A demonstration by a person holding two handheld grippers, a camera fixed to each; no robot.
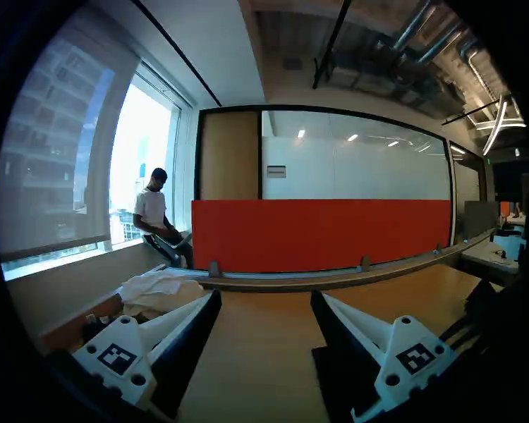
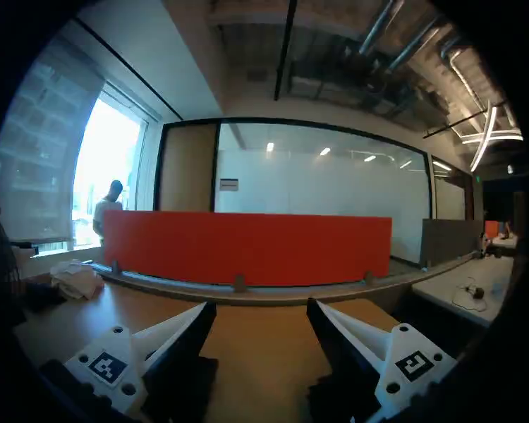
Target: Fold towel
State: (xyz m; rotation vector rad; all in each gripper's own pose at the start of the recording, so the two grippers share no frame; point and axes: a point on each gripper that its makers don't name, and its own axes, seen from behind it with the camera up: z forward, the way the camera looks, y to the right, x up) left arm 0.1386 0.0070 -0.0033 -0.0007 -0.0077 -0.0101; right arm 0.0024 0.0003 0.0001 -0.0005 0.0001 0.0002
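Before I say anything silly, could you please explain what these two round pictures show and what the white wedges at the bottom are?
There is no robot here. A person holds a two-finger gripper in each hand, and a wide-angle camera rides on each one, looking forward. The white wedges are the fingers of the gripper that carries the camera. One picture comes from the left gripper, the other from the right gripper. Both are open and hold nothing. Below them is a wooden desk, with a red divider along its far edge. The towel to be folded lies crumpled at the desk's far left, untouched. A person sits by the window beyond.
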